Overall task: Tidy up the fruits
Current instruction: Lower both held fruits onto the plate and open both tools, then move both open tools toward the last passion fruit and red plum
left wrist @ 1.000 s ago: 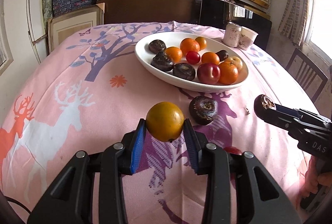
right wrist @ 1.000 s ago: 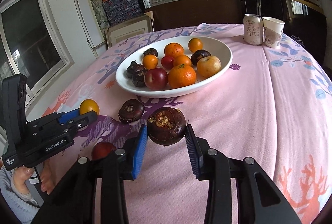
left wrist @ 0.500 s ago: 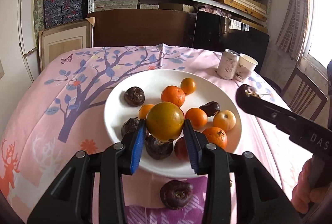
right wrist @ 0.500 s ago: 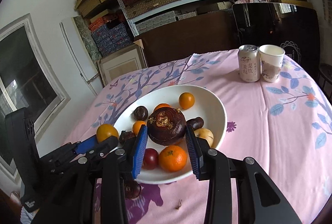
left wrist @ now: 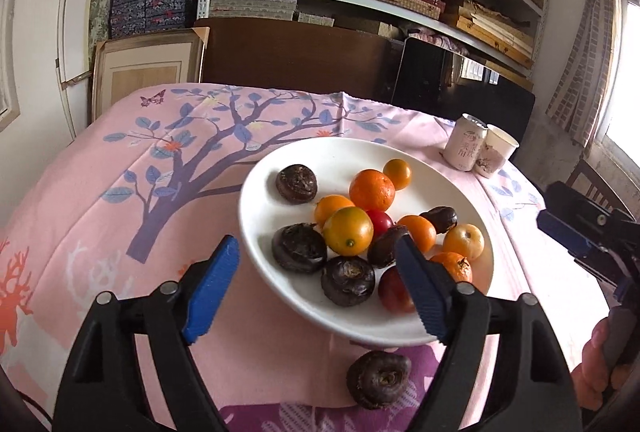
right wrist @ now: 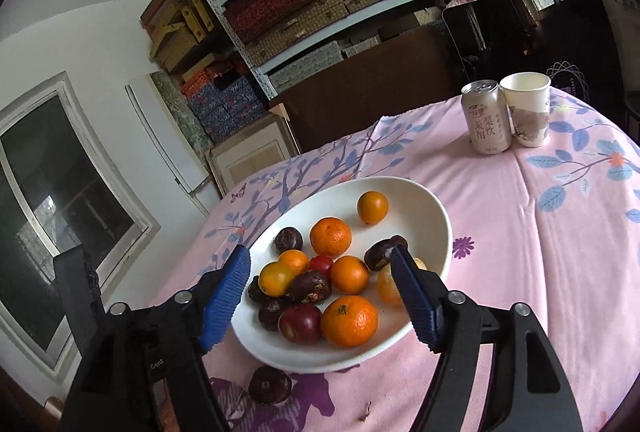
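A white bowl (left wrist: pixel 348 160) (right wrist: pixel 424 204) on the pink tablecloth holds several oranges, dark round fruits and red fruits. A yellow-orange fruit (left wrist: pixel 347 230) (right wrist: pixel 276 278) lies on top of the pile, and a dark round fruit (right wrist: pixel 311 286) (left wrist: pixel 385 244) lies beside it. My left gripper (left wrist: pixel 316 276) is open and empty above the bowl's near rim. My right gripper (right wrist: pixel 320 292) is open and empty above the bowl. One dark fruit (left wrist: pixel 378 374) (right wrist: pixel 269 384) lies on the cloth in front of the bowl.
A drink can (right wrist: pixel 486 118) (left wrist: pixel 466 142) and a paper cup (right wrist: pixel 527 108) (left wrist: pixel 496 150) stand together at the table's far right. Shelves of boxes and a dark cabinet are behind the table. A chair (left wrist: pixel 596 188) stands to the right.
Both grippers rose over the bowl and opened. The yellow-orange fruit and the dark fruit left the jaws and now lie in the bowl.
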